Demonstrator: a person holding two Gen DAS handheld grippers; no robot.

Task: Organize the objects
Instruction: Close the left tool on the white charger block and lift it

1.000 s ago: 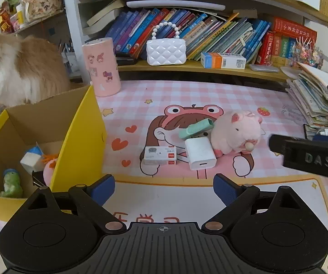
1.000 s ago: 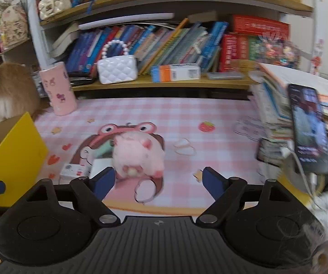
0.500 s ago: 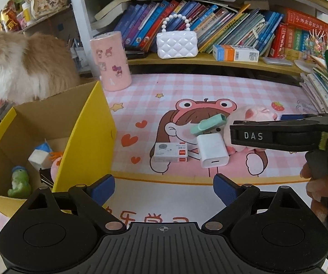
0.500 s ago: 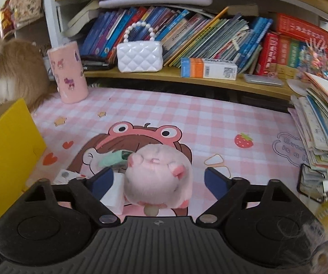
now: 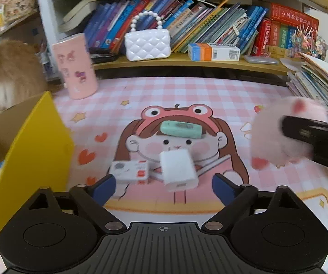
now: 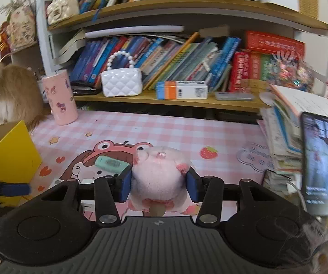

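Note:
My right gripper (image 6: 159, 186) is closing, and its blue pads squeeze a pink plush pig (image 6: 159, 173) from both sides. In the left wrist view the pig (image 5: 278, 134) shows at the right, with a black finger (image 5: 312, 137) across it. My left gripper (image 5: 164, 186) is open and its jaws are closing. A white charger (image 5: 177, 169) and a small white box (image 5: 130, 171) lie on the mat between its fingertips, untouched. A mint green case (image 5: 181, 129) lies beyond them. The yellow cardboard box (image 5: 33, 150) stands at the left.
A pink cylinder (image 5: 76, 66) and a furry cat (image 5: 1, 73) are at the back left. A shelf holds a white quilted handbag (image 5: 147, 43) and many books. A book stack (image 6: 289, 141) and an upright phone (image 6: 319, 166) crowd the right side.
The right jaws closed onto the plush pig and carried it rightward, away from the charger. The left gripper moved forward and down over the charger and small box, and its jaws narrowed slightly.

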